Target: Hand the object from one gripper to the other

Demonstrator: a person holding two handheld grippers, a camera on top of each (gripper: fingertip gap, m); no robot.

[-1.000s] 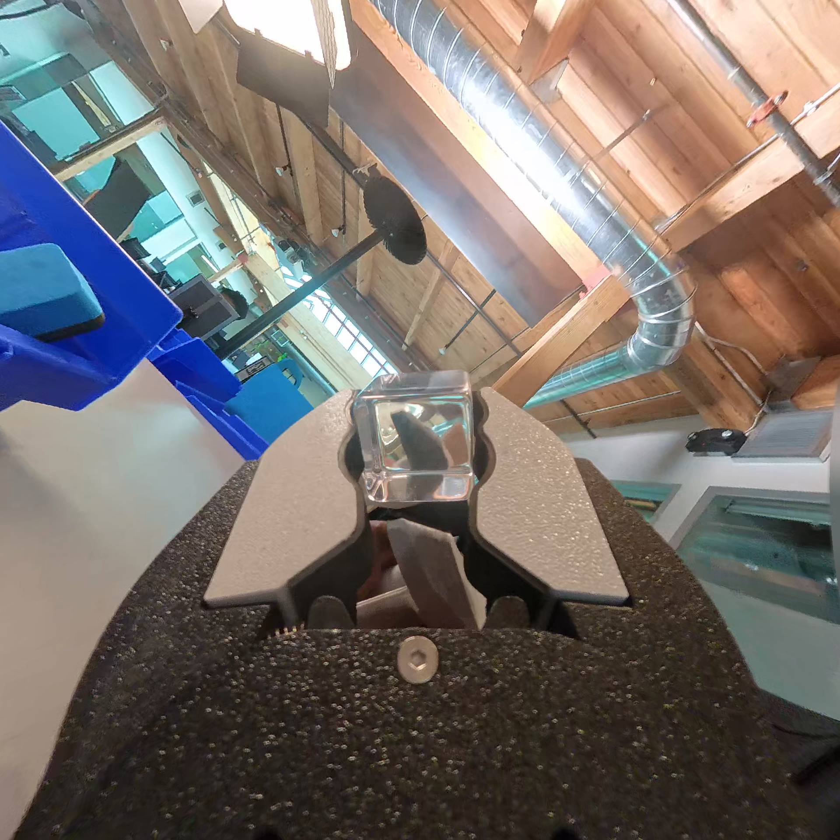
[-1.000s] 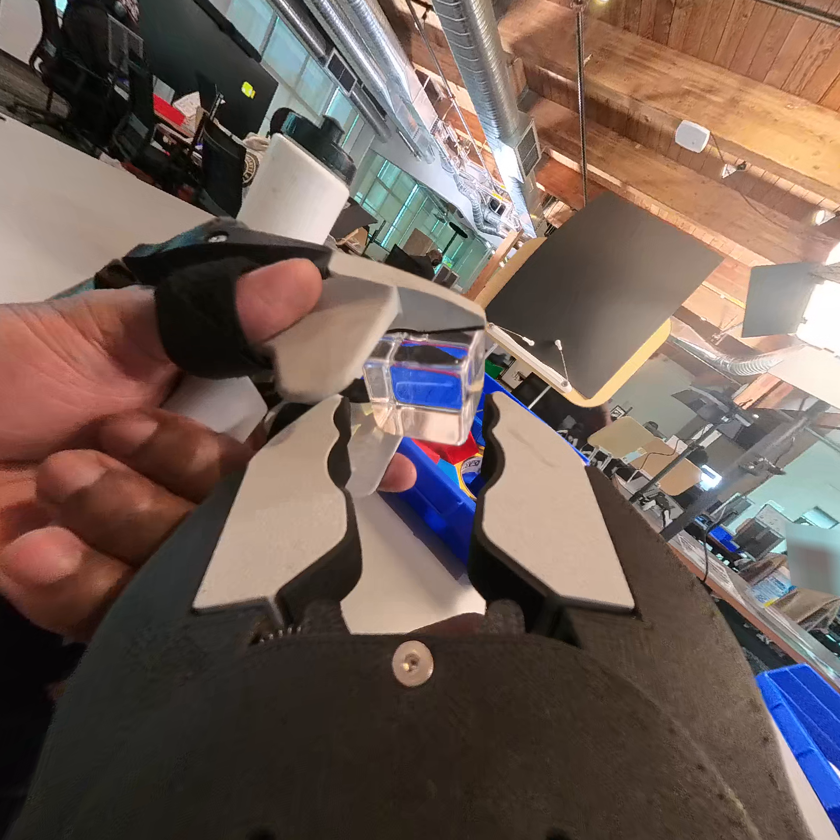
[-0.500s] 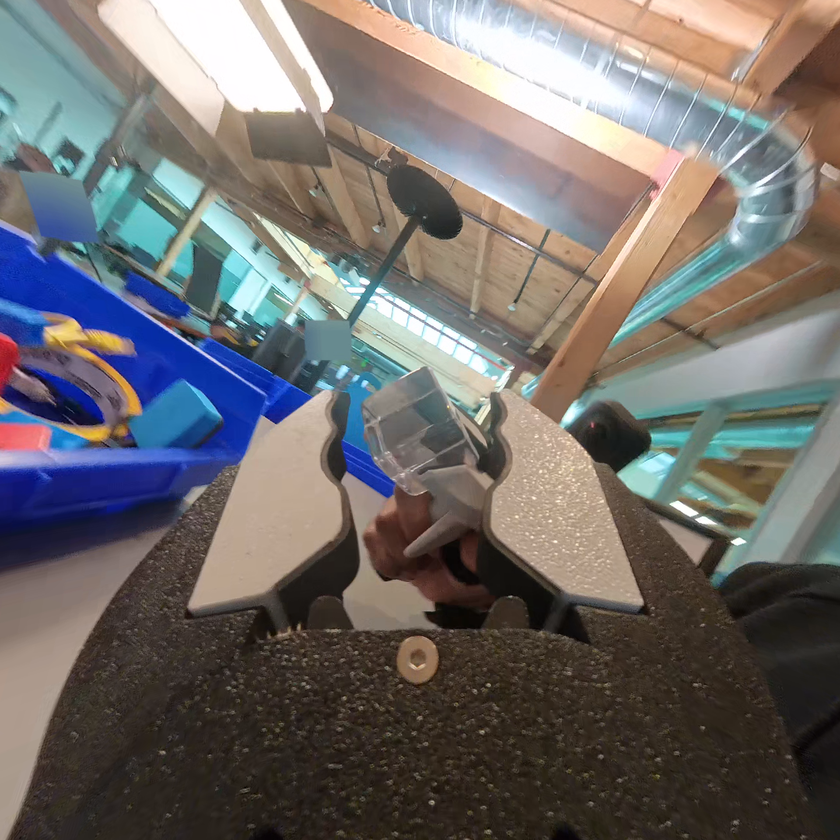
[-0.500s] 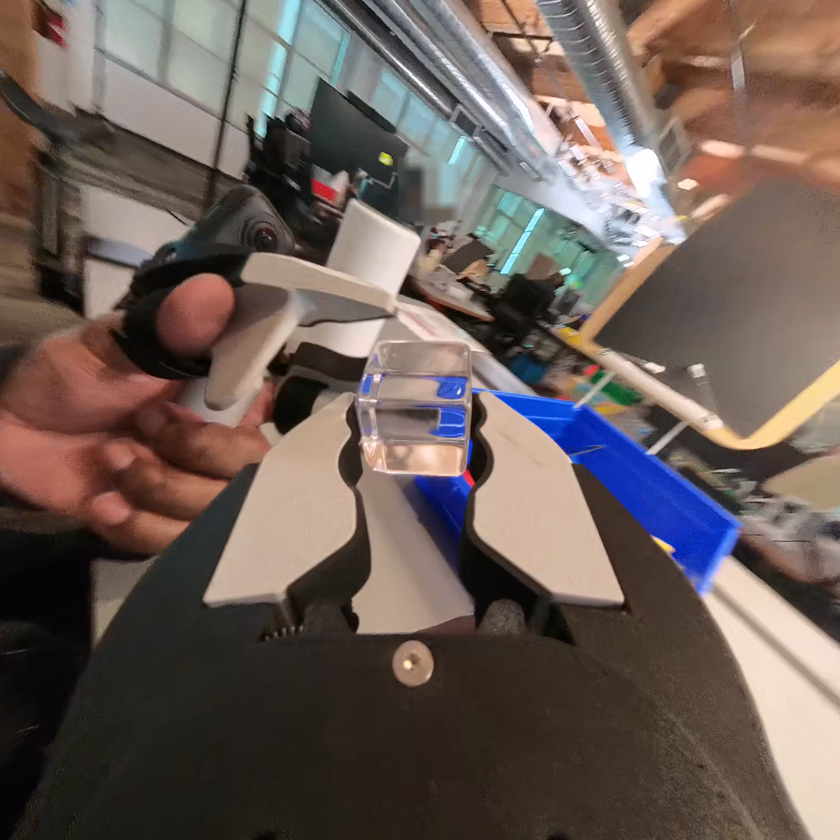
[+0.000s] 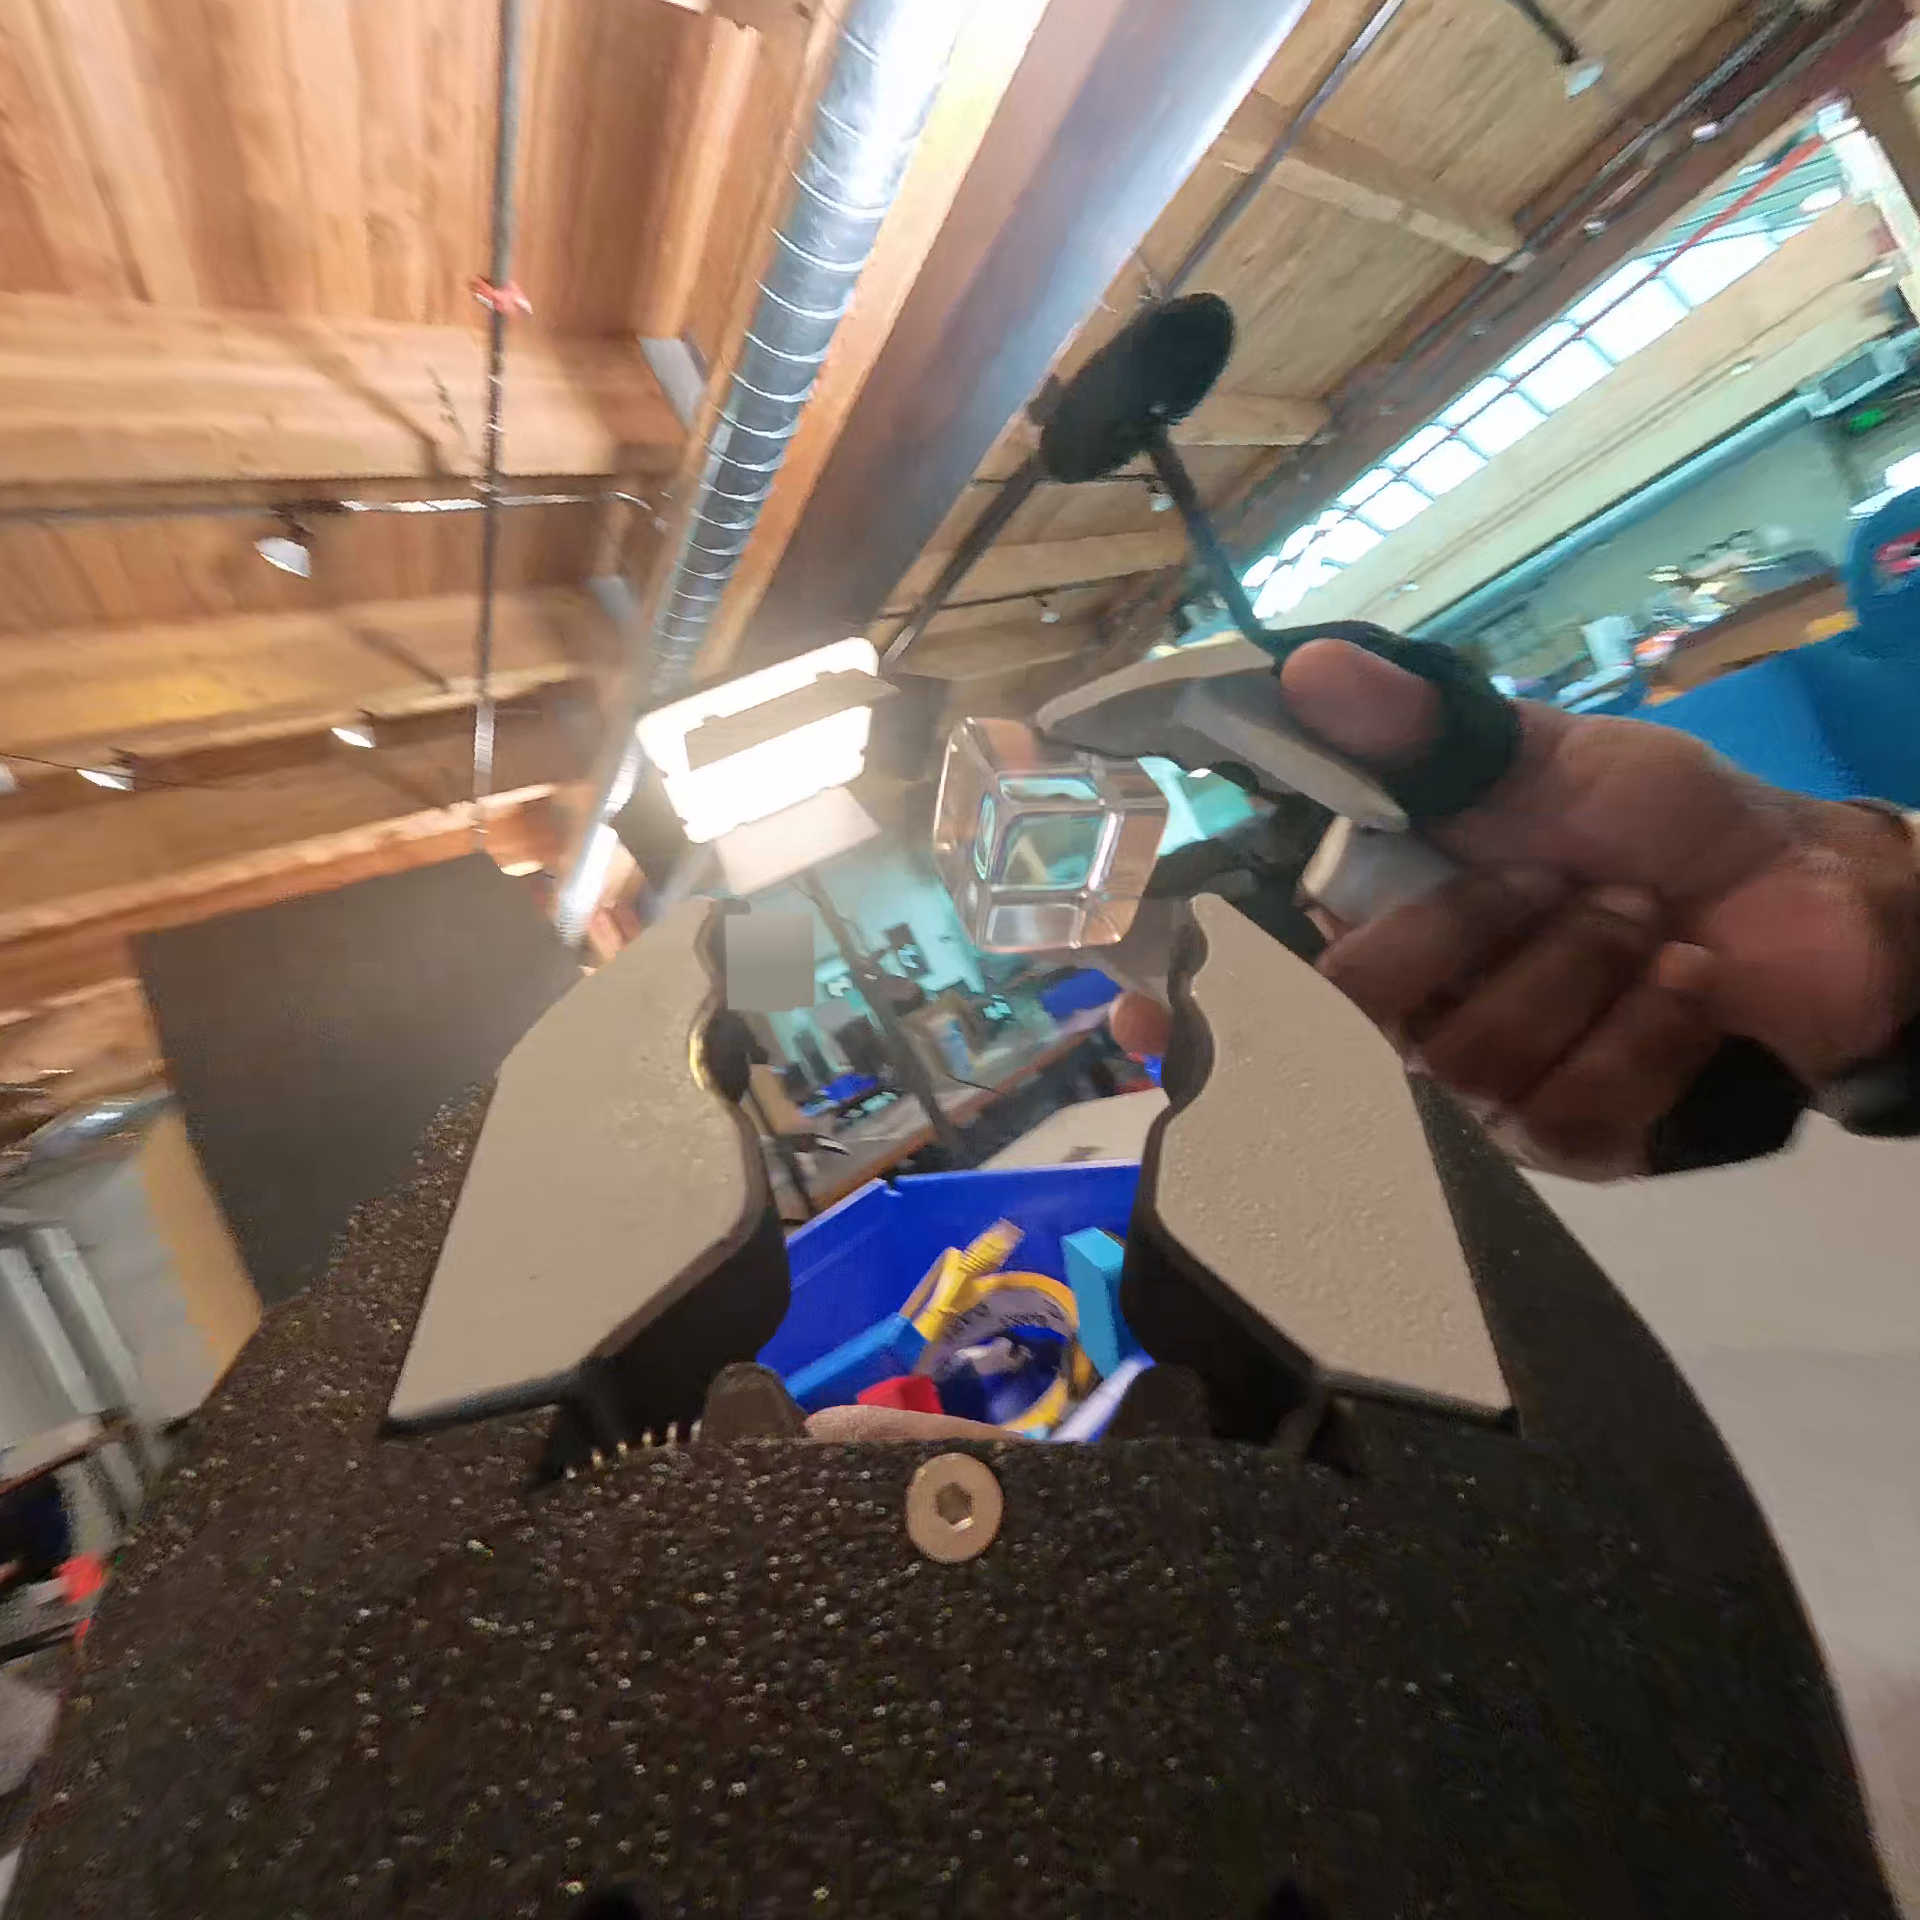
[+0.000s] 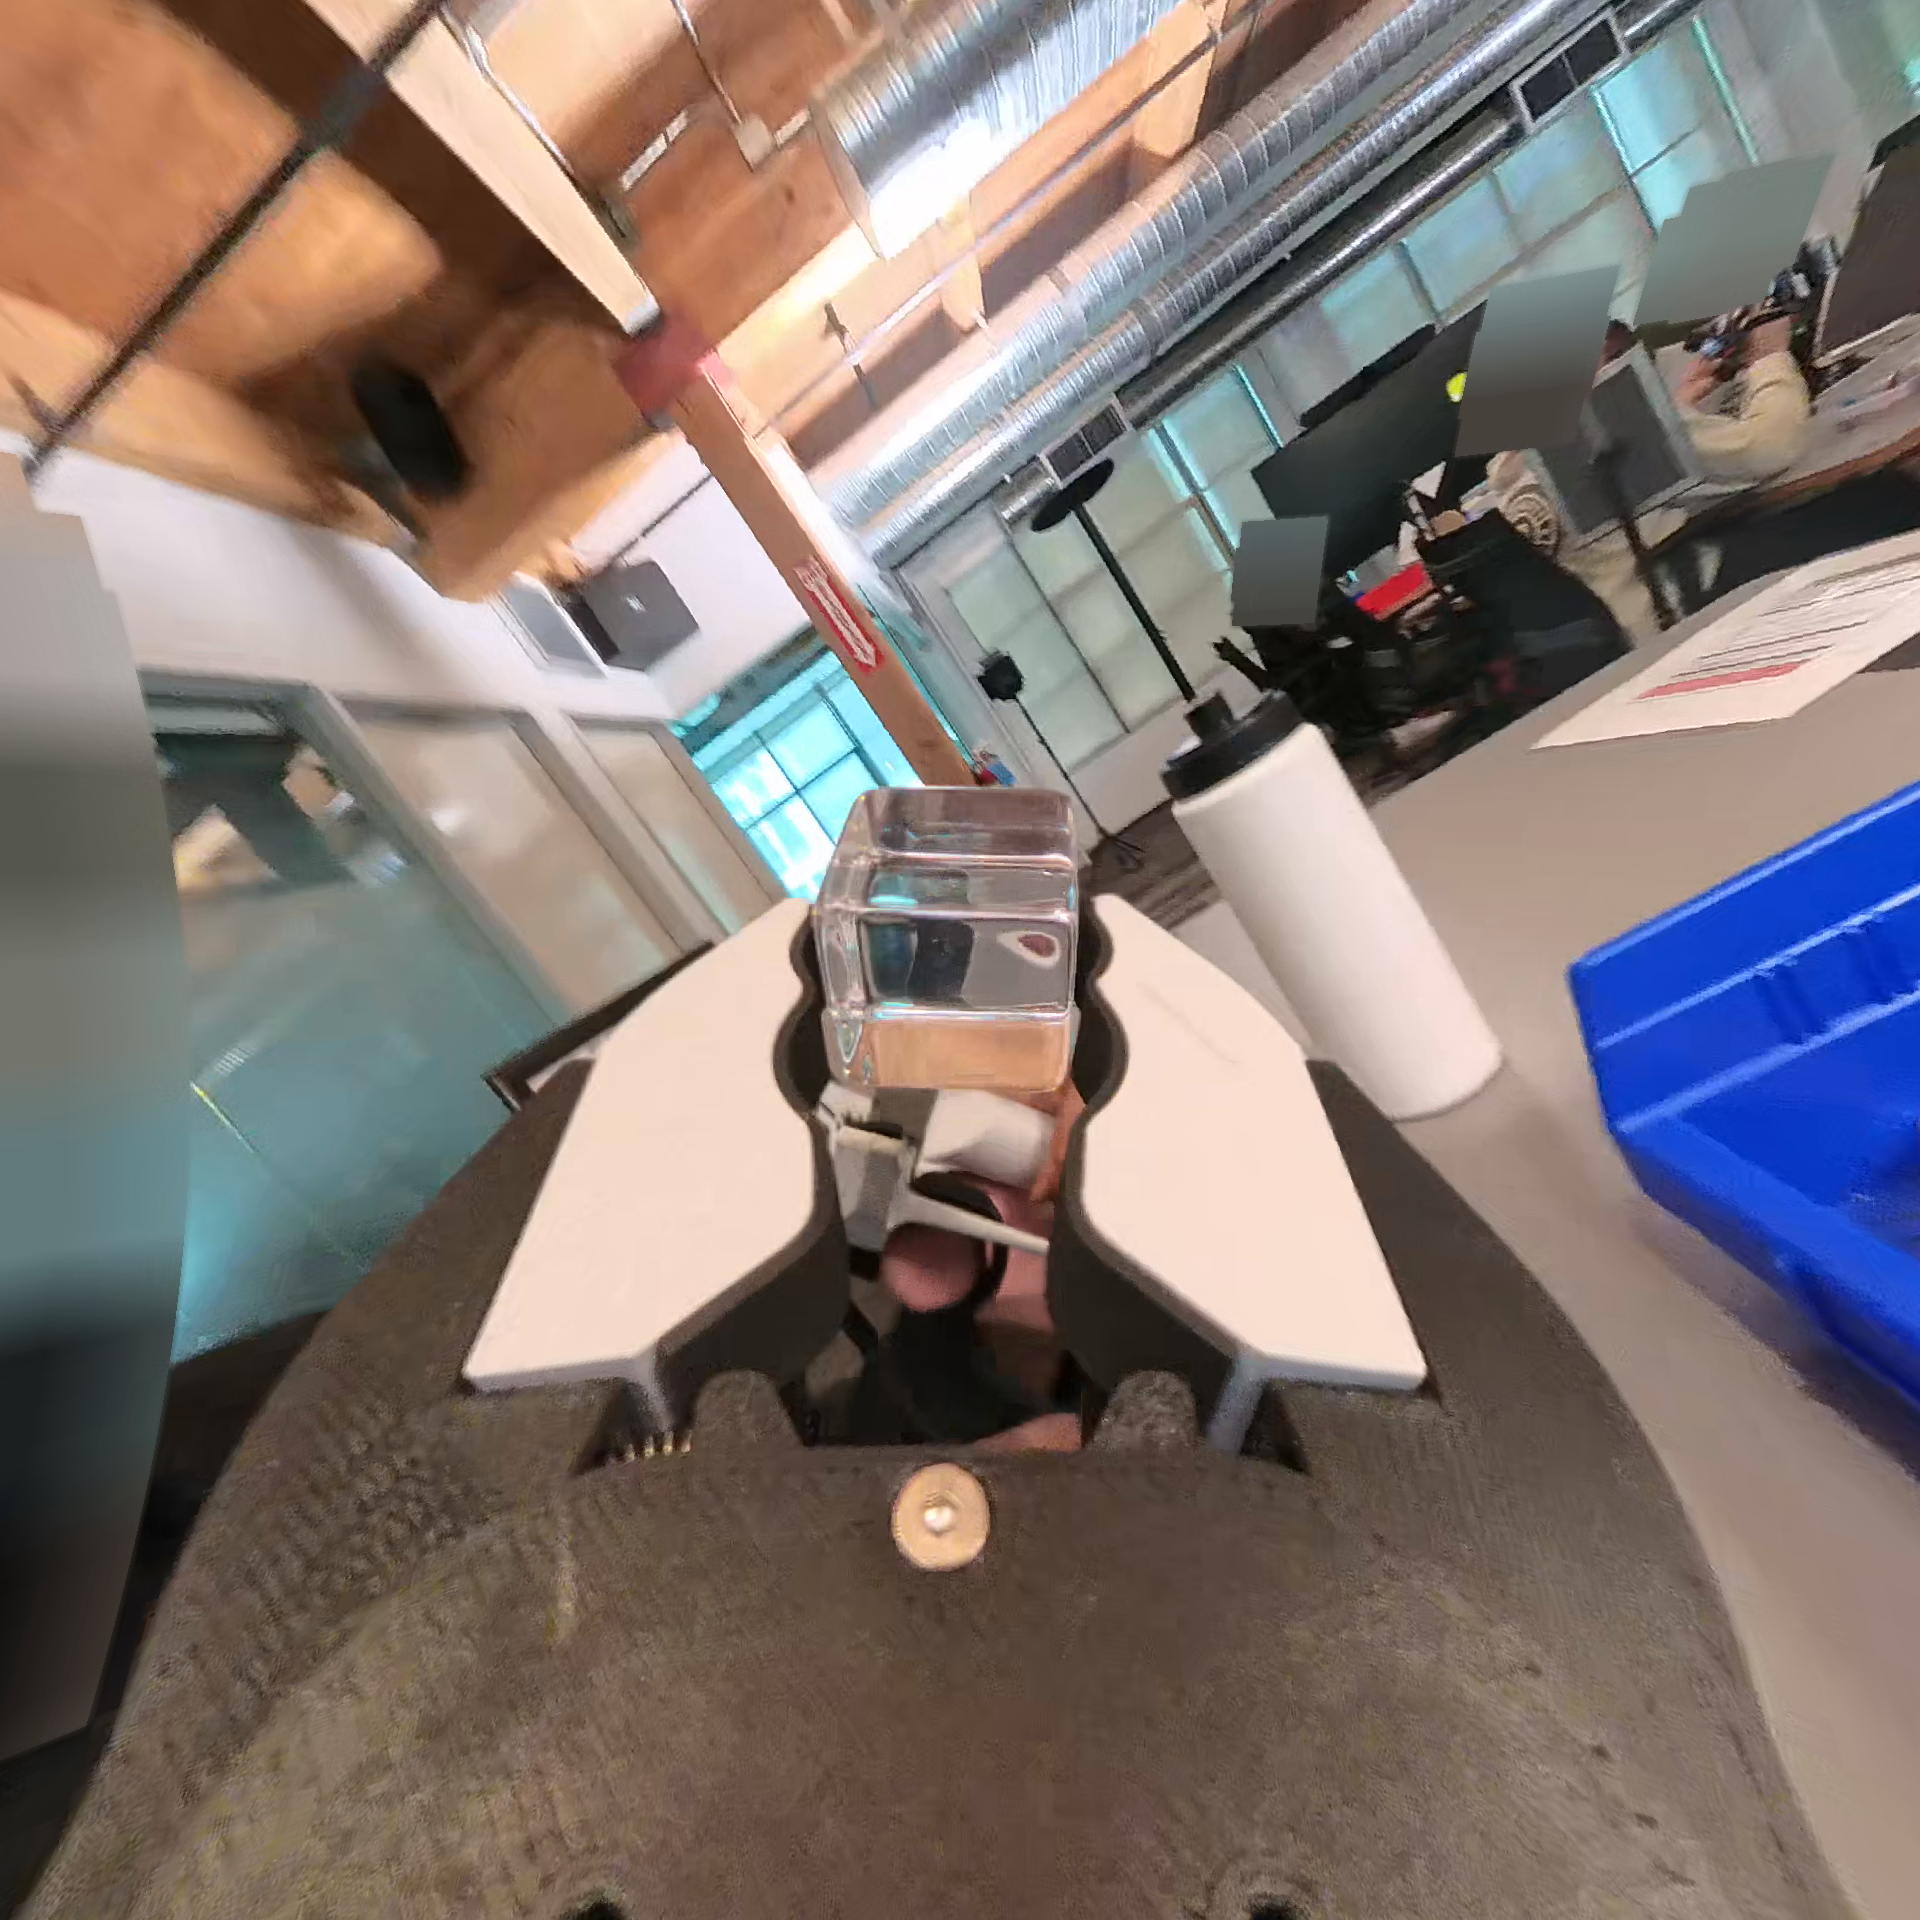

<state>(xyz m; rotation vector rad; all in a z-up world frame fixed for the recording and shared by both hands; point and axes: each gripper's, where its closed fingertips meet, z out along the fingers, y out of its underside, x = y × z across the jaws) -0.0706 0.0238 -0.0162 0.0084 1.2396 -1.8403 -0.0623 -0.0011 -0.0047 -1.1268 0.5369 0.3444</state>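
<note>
The object is a clear cube. My right gripper is shut on it, pinching it between the fingertips, held up in the air. In the left wrist view the cube hangs just past my open left gripper, up and to the right of its gap, touching neither left finger. One finger of the right gripper lies over the cube there, and a hand grips the right gripper's handle. The left gripper is empty.
A blue bin with yellow cable and a blue block lies below the left gripper. In the right wrist view a blue bin, a white bottle with a black lid and a paper sheet rest on the grey table. My two grippers' fingertips are within a few centimetres of each other.
One second ago the left gripper held the cube and the right was open around it. The right then shut on the cube, the left let go, and both have since swung apart.
</note>
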